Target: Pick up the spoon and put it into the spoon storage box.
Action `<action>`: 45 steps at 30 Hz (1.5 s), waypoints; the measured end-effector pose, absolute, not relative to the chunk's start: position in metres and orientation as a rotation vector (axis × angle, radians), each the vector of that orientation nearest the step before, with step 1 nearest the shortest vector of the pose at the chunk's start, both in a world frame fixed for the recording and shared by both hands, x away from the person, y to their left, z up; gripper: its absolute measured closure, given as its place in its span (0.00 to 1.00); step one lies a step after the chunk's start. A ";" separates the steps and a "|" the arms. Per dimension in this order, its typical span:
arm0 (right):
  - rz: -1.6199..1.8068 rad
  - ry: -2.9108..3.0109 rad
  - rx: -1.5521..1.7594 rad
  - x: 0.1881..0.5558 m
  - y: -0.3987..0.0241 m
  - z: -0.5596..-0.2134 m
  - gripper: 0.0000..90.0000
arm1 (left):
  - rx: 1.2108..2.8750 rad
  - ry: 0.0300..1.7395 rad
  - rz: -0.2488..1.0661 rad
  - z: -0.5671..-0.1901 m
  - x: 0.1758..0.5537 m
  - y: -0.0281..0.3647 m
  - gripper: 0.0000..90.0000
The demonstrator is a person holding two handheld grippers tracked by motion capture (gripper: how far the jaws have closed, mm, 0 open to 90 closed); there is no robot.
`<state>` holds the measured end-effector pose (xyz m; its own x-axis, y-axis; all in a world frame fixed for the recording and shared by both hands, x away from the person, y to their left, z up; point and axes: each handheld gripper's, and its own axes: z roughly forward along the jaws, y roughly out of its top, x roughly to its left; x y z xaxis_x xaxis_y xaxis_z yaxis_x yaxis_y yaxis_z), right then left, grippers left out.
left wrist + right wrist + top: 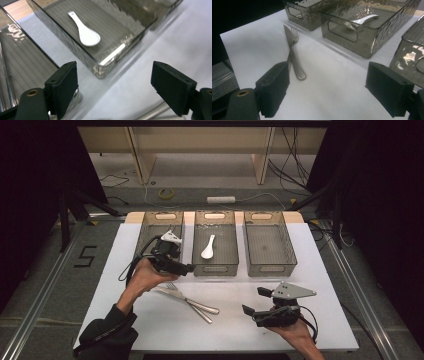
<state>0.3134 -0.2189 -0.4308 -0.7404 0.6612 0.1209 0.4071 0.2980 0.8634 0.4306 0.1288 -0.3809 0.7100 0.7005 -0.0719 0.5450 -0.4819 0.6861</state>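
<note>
Three smoky clear bins stand in a row on a white table. A white spoon (208, 247) (86, 35) lies in the middle bin (215, 270) (75, 48), and shows through its wall (364, 18). On the table in front, a knife (210, 309) (287, 33) and a fork (204, 316) (295, 37) lie crossed. My left gripper (177, 257) (115, 87) hovers at the near edge of the left bin (150, 227), open and holding nothing. My right gripper (256, 301) (327, 92) rests low at the front right, open and holding nothing, facing the cutlery.
The right bin (270, 267) (412, 57) holds nothing. The left bin (304, 12) stands farthest from my right gripper. Beyond the table's back edge are a floor with cables, a tape roll (166, 193) and wooden furniture legs.
</note>
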 end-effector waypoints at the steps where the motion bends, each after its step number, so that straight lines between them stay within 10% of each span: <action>1: 1.418 2.310 0.974 0.313 -0.219 -0.431 0.22 | 2.217 0.939 0.279 -0.382 0.429 0.130 0.23; 45: 1.421 2.317 0.982 0.314 -0.221 -0.432 0.22 | 2.644 0.639 0.179 -0.425 0.402 0.107 0.22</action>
